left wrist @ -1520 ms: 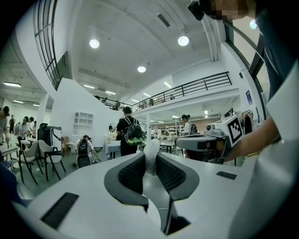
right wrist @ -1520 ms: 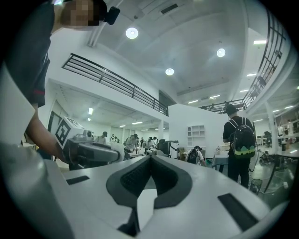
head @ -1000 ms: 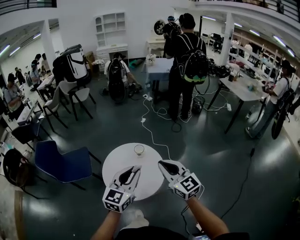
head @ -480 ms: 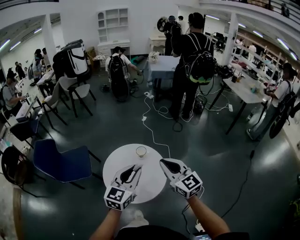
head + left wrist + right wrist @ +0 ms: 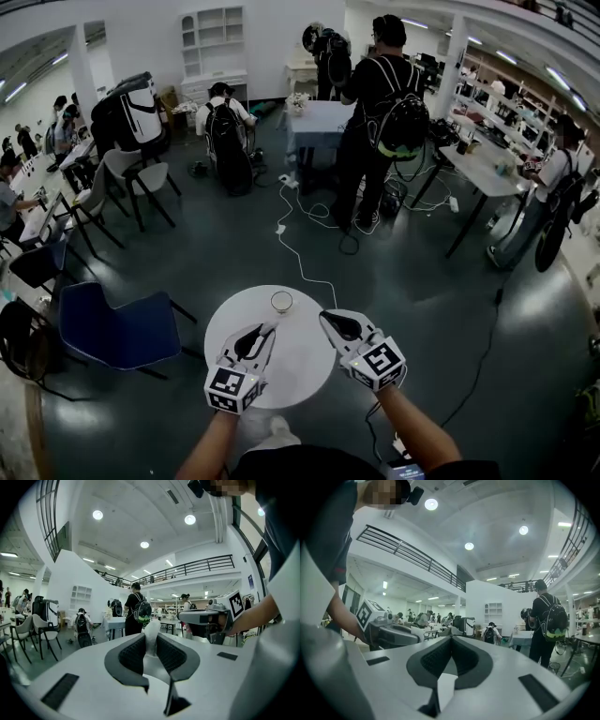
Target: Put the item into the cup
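The left gripper [image 5: 265, 329] is clamped on the item [image 5: 151, 634], a pale piece standing between its pads, above the near part of the round table [image 5: 291, 373]. The cup [image 5: 280, 301] stands just beyond, near the far rim. The right gripper [image 5: 325, 318] has its jaws together, with nothing between them. Recommended procedure: the operator centres the item over the cup mouth (a small target), lowers it, then releases.
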